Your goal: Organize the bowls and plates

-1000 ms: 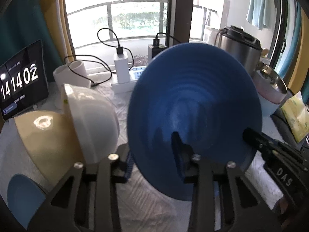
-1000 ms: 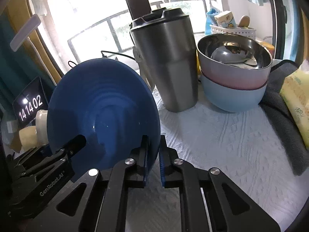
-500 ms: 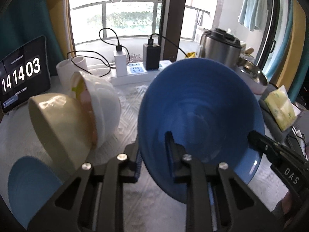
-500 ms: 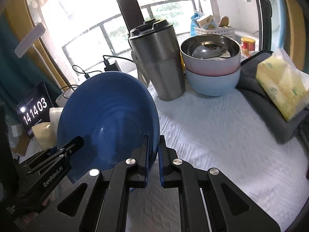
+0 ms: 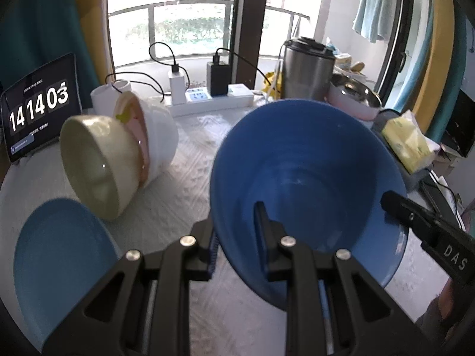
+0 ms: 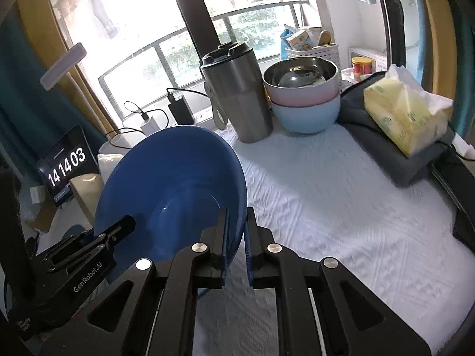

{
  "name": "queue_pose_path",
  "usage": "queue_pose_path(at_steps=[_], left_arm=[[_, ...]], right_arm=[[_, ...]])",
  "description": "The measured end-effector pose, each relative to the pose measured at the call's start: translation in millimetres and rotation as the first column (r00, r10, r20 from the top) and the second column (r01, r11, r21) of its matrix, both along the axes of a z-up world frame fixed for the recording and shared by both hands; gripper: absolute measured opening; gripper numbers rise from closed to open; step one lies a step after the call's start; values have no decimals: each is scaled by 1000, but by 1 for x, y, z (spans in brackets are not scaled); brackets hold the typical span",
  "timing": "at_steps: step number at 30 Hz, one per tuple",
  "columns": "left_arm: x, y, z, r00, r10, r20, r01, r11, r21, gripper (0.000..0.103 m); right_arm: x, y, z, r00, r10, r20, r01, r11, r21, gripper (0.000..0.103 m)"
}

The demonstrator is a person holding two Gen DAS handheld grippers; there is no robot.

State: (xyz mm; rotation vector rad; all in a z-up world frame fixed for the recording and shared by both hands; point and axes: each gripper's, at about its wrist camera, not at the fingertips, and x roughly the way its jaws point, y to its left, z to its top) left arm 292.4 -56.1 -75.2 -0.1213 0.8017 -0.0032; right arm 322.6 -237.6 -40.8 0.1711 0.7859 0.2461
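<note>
A deep blue bowl [image 5: 308, 172] hangs tilted above the white tablecloth, held from both sides. My left gripper [image 5: 234, 231] is shut on its near rim, one finger outside the wall and one inside. My right gripper [image 6: 237, 231] is shut on the rim of the same blue bowl [image 6: 169, 184], on the opposite side. In the left wrist view the right gripper's finger [image 5: 415, 219] shows against the bowl's right rim. Cream, pink and white bowls [image 5: 112, 160] lie nested on their side to the left. A light blue plate [image 5: 59, 264] lies at the near left.
A steel tumbler [image 6: 237, 95] and a stack of steel, pink and light blue bowls [image 6: 302, 101] stand at the back. A tissue pack [image 6: 406, 112] rests on a grey cloth at the right. A tablet clock [image 5: 38, 109], a white cup and a power strip [image 5: 207, 98] line the window side.
Both grippers have drawn back from the window with the blue bowl, so more of the table shows. The left jaws have narrowed onto the rim.
</note>
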Motion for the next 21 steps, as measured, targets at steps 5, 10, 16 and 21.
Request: queue_pose_path(at_steps=[5,10,16,21], left_arm=[[-17,0,-2,1000,-12,-7,12,1000,0,22],[-28,2,-4,1000,-15,-22,14,1000,-9,22],[-38,5,-3,1000,-14,-23,13,1000,-14,22],[-42,10,-4,999,-15,-33,15,1000,-20,22]], right_arm=[[-14,-1,-1,1000,1,-2,-1,1000,10,11],[-23,0,-5,1000,7,-23,-6,1000,16,13],[-27,5,-10,998,15,-55,-15,1000,6,16],[-28,10,-11,998,19,-64,-19,1000,-3,17]])
